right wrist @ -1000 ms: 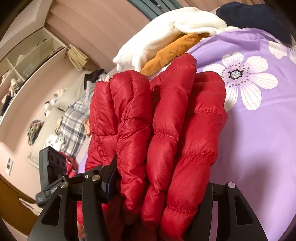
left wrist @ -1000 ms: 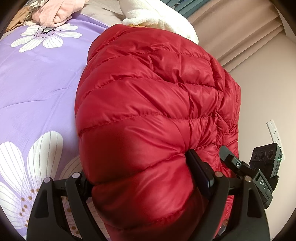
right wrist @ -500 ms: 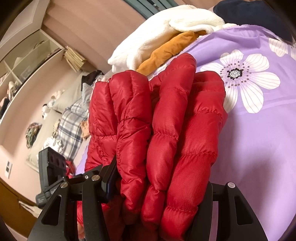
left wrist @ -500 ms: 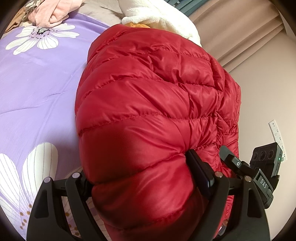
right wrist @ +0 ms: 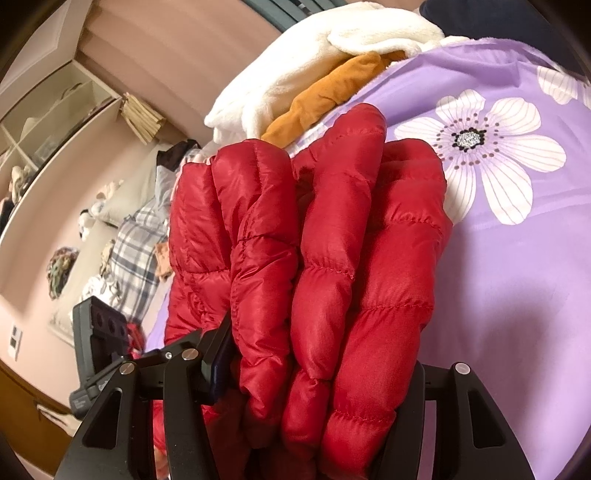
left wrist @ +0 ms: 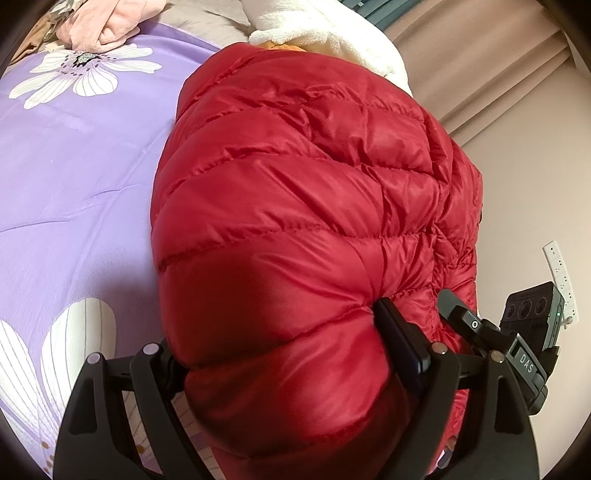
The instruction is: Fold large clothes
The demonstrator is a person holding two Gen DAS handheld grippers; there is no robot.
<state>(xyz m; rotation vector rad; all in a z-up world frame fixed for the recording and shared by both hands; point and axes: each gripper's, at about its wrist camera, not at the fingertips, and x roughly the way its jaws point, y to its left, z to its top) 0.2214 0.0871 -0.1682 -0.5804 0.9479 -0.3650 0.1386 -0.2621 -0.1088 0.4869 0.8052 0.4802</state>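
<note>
**Both grippers clamped on the folded red jacket**

Across the lower half of the left wrist view, my left gripper [left wrist: 295,350] has its jaws set wide and pressed into a thick, rounded bundle of the red puffer jacket [left wrist: 303,206]. Its right finger [left wrist: 400,350] digs visibly into the quilted fabric, and the left one is mostly hidden under the bulge. From there the jacket swells up through the centre of the frame, lying on the purple floral bedspread [left wrist: 74,166], which fills the left side. Beyond the jacket's far edge, at upper centre, a white fleece blanket [left wrist: 332,33] lies with a sliver of orange cloth showing under it. A pink garment [left wrist: 107,22] is bunched in the upper left corner. My other gripper's black body pokes in at lower right.

From the right wrist view, my right gripper [right wrist: 321,373] is clamped on several stacked layers of the same jacket [right wrist: 317,240], the folds standing side by side like fat ribs between the two fingers. The bedspread [right wrist: 517,295] spreads over the right side. At top centre the white blanket [right wrist: 295,70] rests over the orange cloth [right wrist: 332,96]. A plaid fabric [right wrist: 136,258] lies at left, below pale shelving [right wrist: 48,110] in the upper left corner.
</note>
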